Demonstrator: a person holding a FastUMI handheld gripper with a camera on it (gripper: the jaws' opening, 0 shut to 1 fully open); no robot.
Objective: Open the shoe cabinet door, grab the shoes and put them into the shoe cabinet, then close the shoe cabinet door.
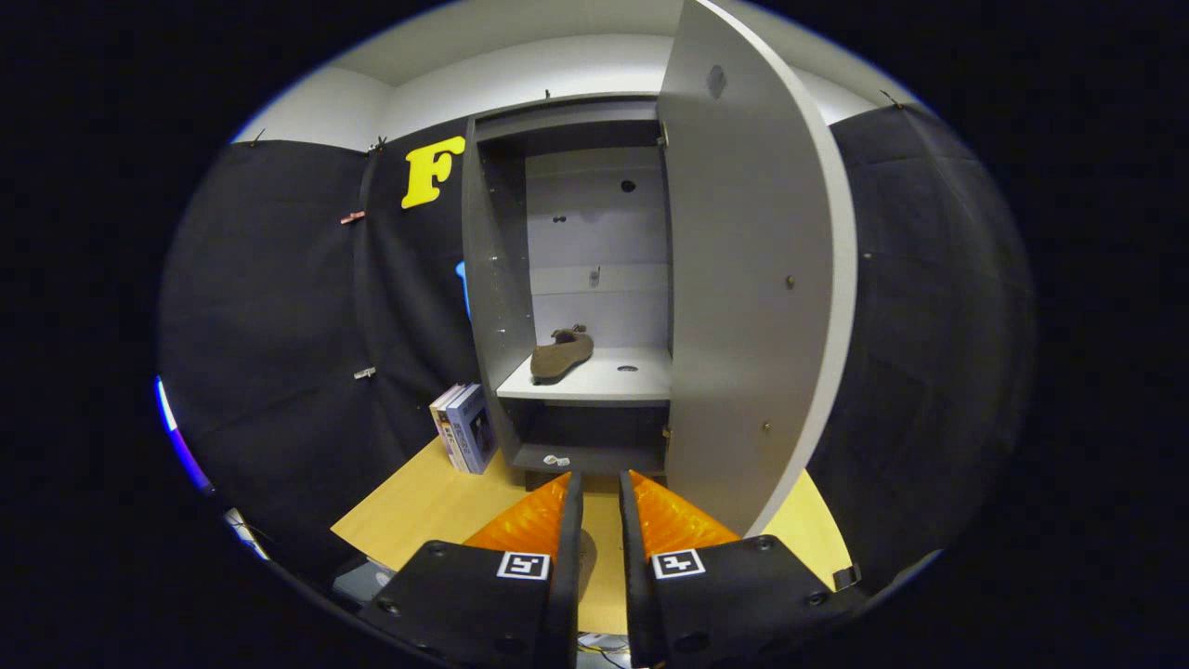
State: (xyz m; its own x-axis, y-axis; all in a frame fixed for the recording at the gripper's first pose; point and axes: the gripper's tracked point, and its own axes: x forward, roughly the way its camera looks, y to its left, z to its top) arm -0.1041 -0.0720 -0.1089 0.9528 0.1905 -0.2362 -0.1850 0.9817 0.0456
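The grey shoe cabinet (pixel 497 279) stands on a wooden table, straight beyond my fingers. Its door (pixel 743 279) is swung wide open to the right, with its edge reaching down close to my right finger. A brown shoe (pixel 562 355) lies on the middle shelf (pixel 613 379), towards the left side, its toe pointing outward. My gripper (pixel 600 492) is held back from the cabinet, low in front of its bottom compartment. The fingers are drawn together with only a narrow gap, and nothing is between them.
A few books (pixel 462 427) stand upright against the cabinet's left side. The wooden table (pixel 427 511) stretches out to the left of my fingers. Small bits lie on the cabinet's bottom board (pixel 557 459). Black cloth walls close in both sides.
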